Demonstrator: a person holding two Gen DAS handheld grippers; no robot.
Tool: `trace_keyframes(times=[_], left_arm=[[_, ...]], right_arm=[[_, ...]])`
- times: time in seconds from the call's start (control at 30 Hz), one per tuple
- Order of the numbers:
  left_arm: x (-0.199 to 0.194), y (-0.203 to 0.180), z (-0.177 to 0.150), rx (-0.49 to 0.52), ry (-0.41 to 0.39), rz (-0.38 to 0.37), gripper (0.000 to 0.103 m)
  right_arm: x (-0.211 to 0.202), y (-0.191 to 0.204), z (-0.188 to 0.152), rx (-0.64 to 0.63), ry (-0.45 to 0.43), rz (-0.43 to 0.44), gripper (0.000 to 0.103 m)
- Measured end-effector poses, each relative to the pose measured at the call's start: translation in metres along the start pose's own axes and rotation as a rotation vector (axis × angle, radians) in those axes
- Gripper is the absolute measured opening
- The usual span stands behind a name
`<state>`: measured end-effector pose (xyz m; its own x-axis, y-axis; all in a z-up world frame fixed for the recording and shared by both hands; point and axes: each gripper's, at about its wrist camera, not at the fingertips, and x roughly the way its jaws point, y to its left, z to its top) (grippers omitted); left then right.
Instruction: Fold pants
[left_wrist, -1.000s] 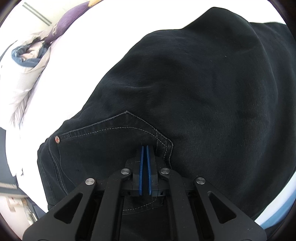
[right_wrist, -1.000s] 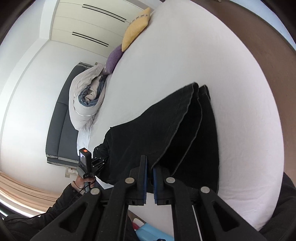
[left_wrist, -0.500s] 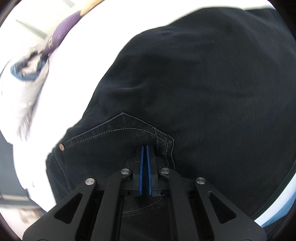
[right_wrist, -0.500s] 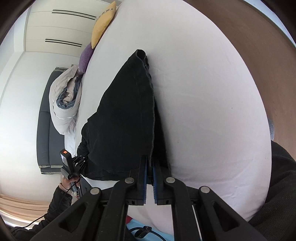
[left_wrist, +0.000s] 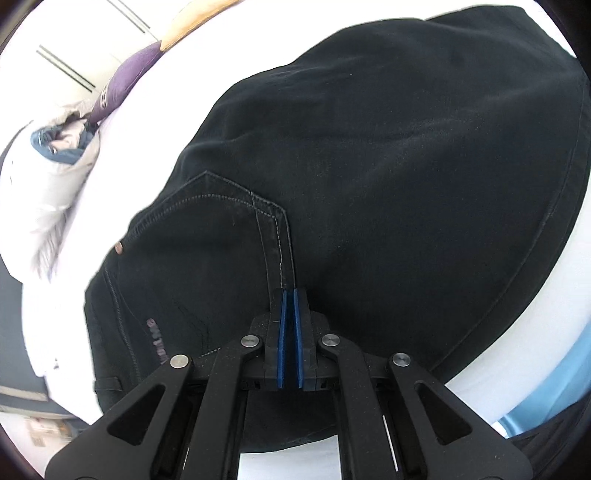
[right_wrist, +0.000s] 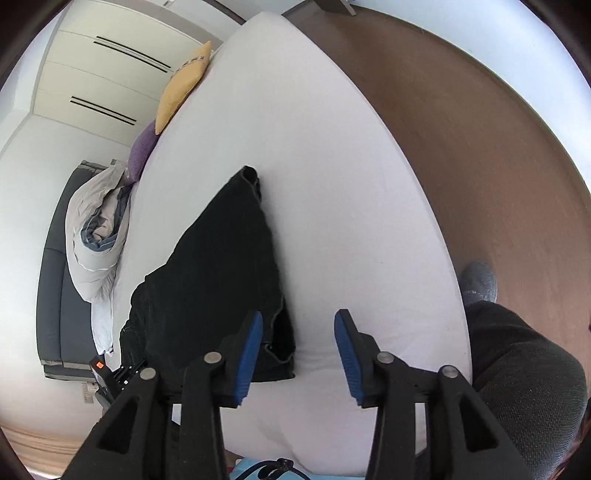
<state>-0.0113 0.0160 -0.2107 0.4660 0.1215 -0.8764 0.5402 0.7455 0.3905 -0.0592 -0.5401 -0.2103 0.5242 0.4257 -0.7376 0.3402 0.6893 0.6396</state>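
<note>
Right wrist: pants lie beside the parted right tongs, seemingly apart.

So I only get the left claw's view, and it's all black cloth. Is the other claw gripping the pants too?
Observer: No. The right claw is open over the bed, just beside the pants.
Visitor: How do the pants lie?
Observer: In one long narrow strip along the bed, with layered edges showing at the near end.
Visitor: Anything off the bed?
Observer: A foot in a grey sock on the brown floor alongside.
</note>
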Motion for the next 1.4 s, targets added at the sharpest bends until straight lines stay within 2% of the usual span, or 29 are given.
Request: trace_keyframes(times=[0.07, 0.13, 0.23, 0.33, 0.47, 0.57, 0.6, 0.67, 0.83, 0.87, 0.93, 1.03, 1.13, 1.17, 1.23, 1.27, 1.3, 1.33, 1.4], left_arm=[[-0.001, 0.004, -0.001, -0.011, 0.011, -0.018, 0.003], [-0.003, -0.002, -0.004, 0.049, 0.021, 0.012, 0.003], [-0.004, -0.004, -0.015, 0.099, 0.024, 0.037, 0.004], [-0.005, 0.005, -0.025, 0.047, 0.033, 0.014, 0.004], [0.001, 0.027, -0.042, -0.032, 0.045, 0.011, 0.004], [0.006, 0.044, -0.051, -0.079, 0.046, 0.007, 0.004], [0.007, 0.052, -0.055, -0.084, 0.049, 0.011, 0.004], [0.007, 0.061, -0.064, -0.085, 0.058, 0.032, 0.004], [-0.003, 0.068, -0.071, -0.052, 0.076, 0.071, 0.004], [-0.009, 0.071, -0.074, -0.048, 0.071, 0.067, 0.004], [-0.03, 0.078, -0.069, -0.078, 0.012, 0.024, 0.004], [-0.048, 0.09, -0.051, -0.132, -0.057, -0.008, 0.004], [-0.027, 0.104, -0.037, -0.157, -0.026, 0.014, 0.004], [-0.007, 0.106, -0.024, -0.159, 0.015, 0.031, 0.004], [0.03, 0.114, -0.034, -0.18, 0.109, 0.054, 0.004], [0.035, 0.121, -0.041, -0.206, 0.095, 0.035, 0.004], [0.035, 0.126, -0.041, -0.239, 0.075, 0.016, 0.004], [0.036, 0.134, -0.045, -0.277, 0.081, 0.017, 0.004], [0.037, 0.144, -0.052, -0.297, 0.092, 0.038, 0.004]], right_arm=[[-0.003, 0.023, -0.005, -0.086, 0.004, 0.032, 0.045], [0.002, 0.051, -0.015, -0.176, 0.037, 0.062, 0.045], [0.02, 0.09, -0.038, -0.289, 0.111, 0.188, 0.045], [0.05, 0.113, -0.059, -0.317, 0.162, 0.245, 0.045], [0.093, 0.132, -0.073, -0.319, 0.201, 0.279, 0.045], [0.138, 0.127, -0.084, -0.252, 0.29, 0.198, 0.046], [0.146, 0.128, -0.091, -0.244, 0.284, 0.199, 0.045], [0.15, 0.14, -0.106, -0.274, 0.285, 0.233, 0.045], [0.147, 0.159, -0.122, -0.357, 0.367, 0.202, 0.045], [0.14, 0.162, -0.121, -0.363, 0.361, 0.224, 0.045], [0.121, 0.17, -0.117, -0.396, 0.304, 0.265, 0.045], [0.111, 0.189, -0.106, -0.435, 0.249, 0.331, 0.045], [0.133, 0.203, -0.103, -0.457, 0.253, 0.306, 0.046], [0.144, 0.203, -0.105, -0.463, 0.265, 0.288, 0.046], [0.17, 0.194, -0.111, -0.448, 0.345, 0.23, 0.046], [0.183, 0.188, -0.12, -0.439, 0.408, 0.196, 0.046], [0.186, 0.185, -0.128, -0.445, 0.413, 0.189, 0.046], [0.178, 0.184, -0.134, -0.469, 0.372, 0.203, 0.046], [0.173, 0.18, -0.144, -0.475, 0.434, 0.209, 0.046]])
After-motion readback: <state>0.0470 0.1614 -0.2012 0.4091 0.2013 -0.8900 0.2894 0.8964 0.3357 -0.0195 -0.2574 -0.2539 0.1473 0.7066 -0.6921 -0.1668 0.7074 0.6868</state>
